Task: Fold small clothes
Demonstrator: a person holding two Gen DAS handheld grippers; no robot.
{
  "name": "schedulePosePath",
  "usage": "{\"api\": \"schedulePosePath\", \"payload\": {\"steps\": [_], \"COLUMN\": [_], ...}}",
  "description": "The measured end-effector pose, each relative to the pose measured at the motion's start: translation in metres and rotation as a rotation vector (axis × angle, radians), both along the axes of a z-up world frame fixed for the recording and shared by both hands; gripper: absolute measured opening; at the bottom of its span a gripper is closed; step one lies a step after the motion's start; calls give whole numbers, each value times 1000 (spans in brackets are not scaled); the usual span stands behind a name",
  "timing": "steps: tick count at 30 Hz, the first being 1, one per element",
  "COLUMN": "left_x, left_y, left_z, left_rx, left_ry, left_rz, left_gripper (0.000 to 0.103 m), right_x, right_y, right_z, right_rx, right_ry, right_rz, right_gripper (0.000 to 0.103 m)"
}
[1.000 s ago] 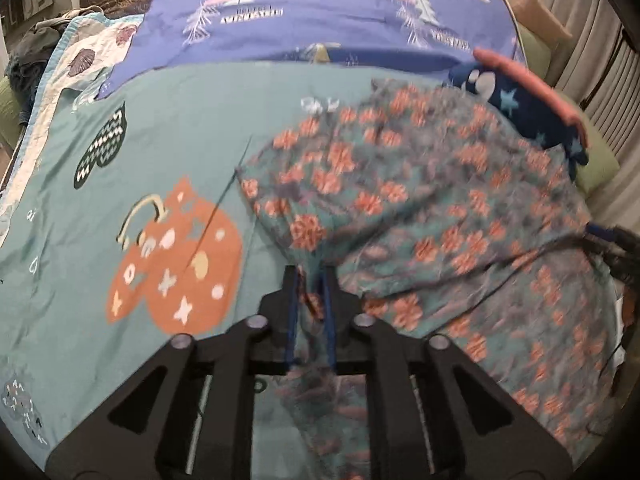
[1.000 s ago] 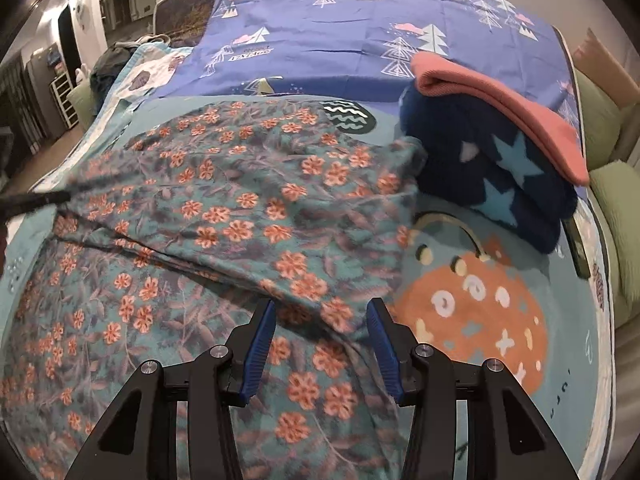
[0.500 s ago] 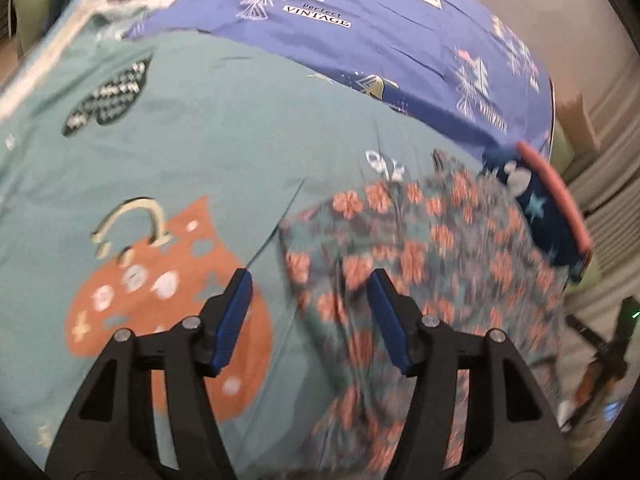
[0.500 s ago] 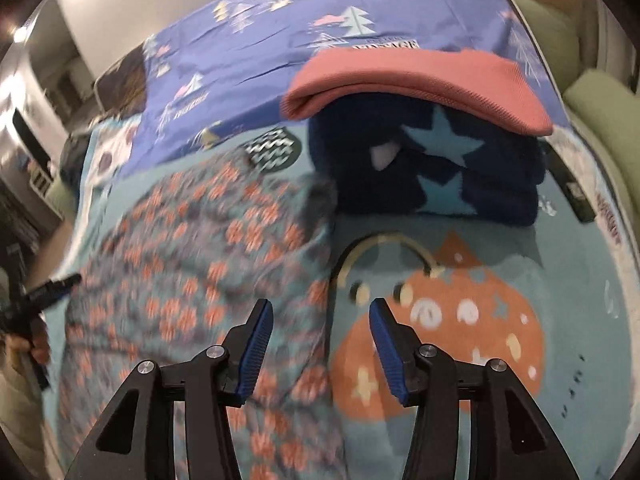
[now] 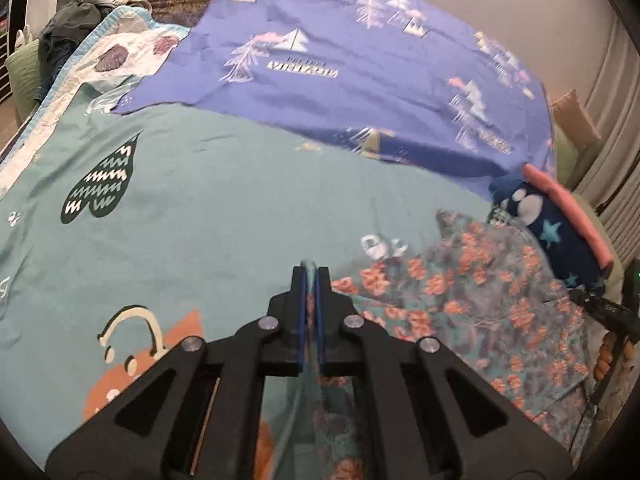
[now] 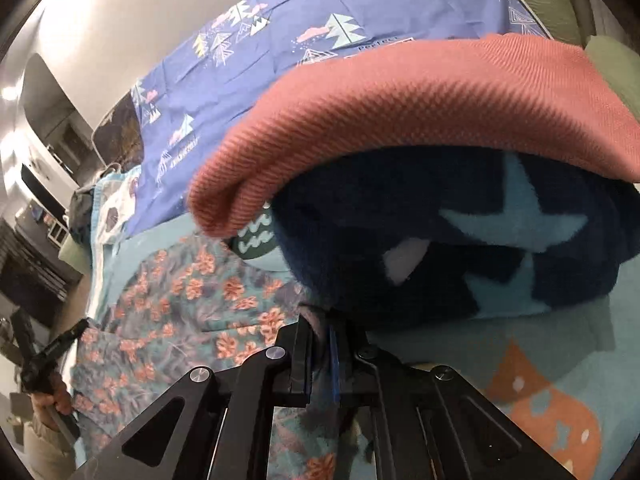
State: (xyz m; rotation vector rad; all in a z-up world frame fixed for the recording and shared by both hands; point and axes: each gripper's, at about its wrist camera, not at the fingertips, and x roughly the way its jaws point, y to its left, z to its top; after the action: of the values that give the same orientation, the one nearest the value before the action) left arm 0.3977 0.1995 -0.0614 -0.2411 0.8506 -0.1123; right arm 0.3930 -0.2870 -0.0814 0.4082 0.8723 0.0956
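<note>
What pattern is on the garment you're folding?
Orange-pink flowers on grey-teal garment, clearest in the right wrist view.

We are seeing thin, matt floral cloth [image 5: 472, 300] lying on a smooth cotton-like teal sheet [image 5: 224, 208]. Far right, a ribbed pink knit [image 6: 420, 100] is topping fuzzy navy fleece [image 6: 460, 248]. The grippers [image 5: 310, 276] are showing matt black plastic with shiny metal screws.

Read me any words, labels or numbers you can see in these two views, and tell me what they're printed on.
"VINTAGE", white letters shown mirrored in the left wrist view, under the tree print on the purple sheet.
Small line above it: blurred, possibly "Perfect"; that word reads partly in the right wrist view.
Second print near the sheet's right edge: too blurred.
Floral garment, star blanket, pink cloth: no text.
</note>
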Motion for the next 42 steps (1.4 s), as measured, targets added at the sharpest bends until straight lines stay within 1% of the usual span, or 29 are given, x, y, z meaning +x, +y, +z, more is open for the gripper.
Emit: {"api": "schedulePosePath", "payload": {"steps": [1,2,4,6,8,11,12,15,16,17,19,21,22,25,27,29,31,32,34,35,36,37,39,40,41,42], "left_x": [0,-1,-9,-23,-37,-77,-86,-137,-156,-165,-194,-219,-232,-260,-278,-297,-313,-317,-331,-336,-338,-340,-342,-342,-343,-342], "left_y": [-2,-3,0,9,16,21,20,12,8,6,-2,-15,-24,-47,-61,-69,-70,-70,-64,-56,-49,-38,-22,-17,-12,-9], "left_z": [-4,-5,-7,-2,5,23,26,33,32,32,30,30,31,35,39,41,43,44,46,47,48,47,42,39,34,29], "left_rx": [19,32,30,-7,-30,-35,-38,-53,-58,-59,-47,-6,20,50,65,82,84,91,127,155,163,155,152,155,149,137], "left_ry": [11,15,25,24,16,-21,-24,-34,-31,-28,-19,-17,-24,-39,-62,-88,-107,-118,-175,-218,-232,-242,-232,-223,-213,-197], "left_rz": [-13,-20,-23,-4,4,-22,-37,-102,-129,-143,-173,-211,-234,-298,-326,-330,-315,-302,-234,-154,-99,-37,20,39,50,57], "left_gripper": [6,7,7,14,25,29,30,38,42,43,43,43,43,44,45,50,51,51,54,57,57,58,58,58,58,58], "right_x": [1,-1,-9,-23,-44,-83,-98,-145,-160,-182,-208,-236,-248,-288,-314,-340,-365,-378,-396,-403,-402,-399,-388,-381,-375,-370], "right_y": [1,2,3,0,-4,0,3,6,8,8,6,3,4,4,7,11,13,10,4,-1,-3,-6,-6,-3,5,15], "right_z": [-2,-2,-1,3,11,21,22,16,14,10,5,-1,-4,-6,-6,-7,-10,-8,0,6,8,8,6,5,5,5], "right_rx": [-4,-14,-15,-15,-65,-151,-163,-170,-164,-147,-115,-76,-69,-29,-17,-19,-27,-52,-125,-176,-196,-174,-114,-99,-109,-142], "right_ry": [2,2,10,31,25,26,36,77,84,89,105,115,118,107,90,75,44,10,-136,-221,-248,-272,-261,-254,-256,-261], "right_rz": [11,27,36,22,3,47,72,125,134,141,146,142,137,136,147,158,154,119,-41,-170,-228,-259,-243,-216,-172,-134], "right_gripper": [5,8,12,29,35,35,35,37,37,38,39,40,40,40,40,40,40,40,40,40,42,42,42,42,42,42]}}
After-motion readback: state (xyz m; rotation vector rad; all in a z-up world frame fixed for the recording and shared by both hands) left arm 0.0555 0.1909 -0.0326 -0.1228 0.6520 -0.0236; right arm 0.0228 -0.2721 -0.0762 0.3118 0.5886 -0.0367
